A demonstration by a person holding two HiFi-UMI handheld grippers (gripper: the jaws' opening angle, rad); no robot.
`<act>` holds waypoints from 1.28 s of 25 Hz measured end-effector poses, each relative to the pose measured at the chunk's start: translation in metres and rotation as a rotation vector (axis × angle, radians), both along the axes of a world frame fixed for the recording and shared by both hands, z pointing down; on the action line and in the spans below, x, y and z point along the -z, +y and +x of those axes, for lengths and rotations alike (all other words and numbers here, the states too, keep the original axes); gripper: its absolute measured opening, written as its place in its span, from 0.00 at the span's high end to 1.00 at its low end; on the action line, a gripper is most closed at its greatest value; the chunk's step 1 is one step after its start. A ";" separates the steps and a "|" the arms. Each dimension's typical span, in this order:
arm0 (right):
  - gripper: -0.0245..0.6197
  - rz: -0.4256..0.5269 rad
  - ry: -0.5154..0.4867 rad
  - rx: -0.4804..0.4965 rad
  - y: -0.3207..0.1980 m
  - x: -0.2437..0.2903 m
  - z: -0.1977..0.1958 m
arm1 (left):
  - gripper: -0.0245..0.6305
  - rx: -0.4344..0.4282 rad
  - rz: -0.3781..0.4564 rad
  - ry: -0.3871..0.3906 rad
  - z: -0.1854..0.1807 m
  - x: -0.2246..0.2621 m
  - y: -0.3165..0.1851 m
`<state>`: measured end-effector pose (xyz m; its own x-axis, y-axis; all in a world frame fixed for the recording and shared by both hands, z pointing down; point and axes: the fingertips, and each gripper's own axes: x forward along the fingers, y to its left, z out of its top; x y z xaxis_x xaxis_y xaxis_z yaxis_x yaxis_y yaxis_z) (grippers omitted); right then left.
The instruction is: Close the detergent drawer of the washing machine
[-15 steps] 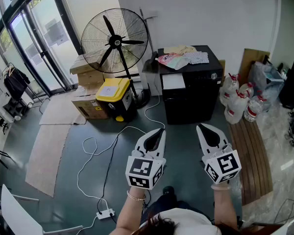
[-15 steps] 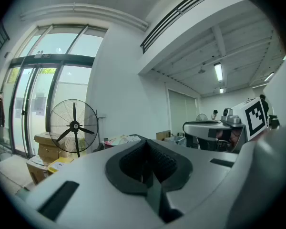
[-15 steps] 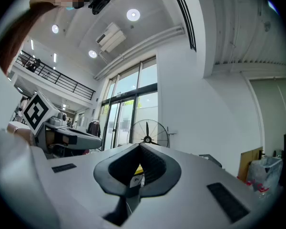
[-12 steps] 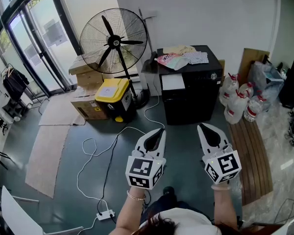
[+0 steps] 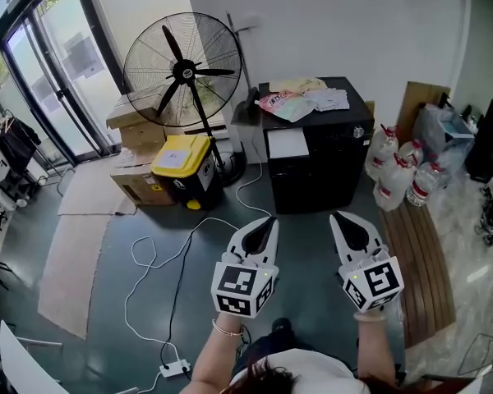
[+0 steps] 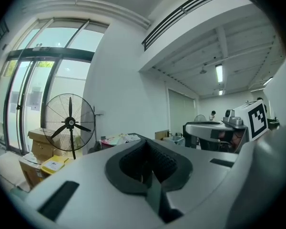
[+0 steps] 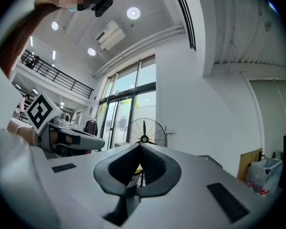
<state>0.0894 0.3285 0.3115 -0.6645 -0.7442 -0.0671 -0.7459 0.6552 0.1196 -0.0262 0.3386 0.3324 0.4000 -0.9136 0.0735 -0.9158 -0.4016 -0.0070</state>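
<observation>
The left claw [image 5: 269,218] and right claw [image 5: 335,215], both shut empty, have edged nearer the black boxy washing machine [image 5: 329,156] ahead, still well apart.

We see a dark green floor [image 5: 312,245] and a white wall [image 5: 353,23]. Tall glass doors [image 5: 41,64] let in daylight on the left. A big round fan [image 5: 181,71] stands by brown boxes [image 5: 135,185] and a yellow box [image 5: 179,156]. Wooden boards [image 5: 423,261] lie on the right.
</observation>
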 end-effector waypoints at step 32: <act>0.92 -0.078 -0.031 -0.150 -0.127 -0.025 -0.026 | 0.93 -0.095 -0.041 0.033 -0.040 -0.027 -0.125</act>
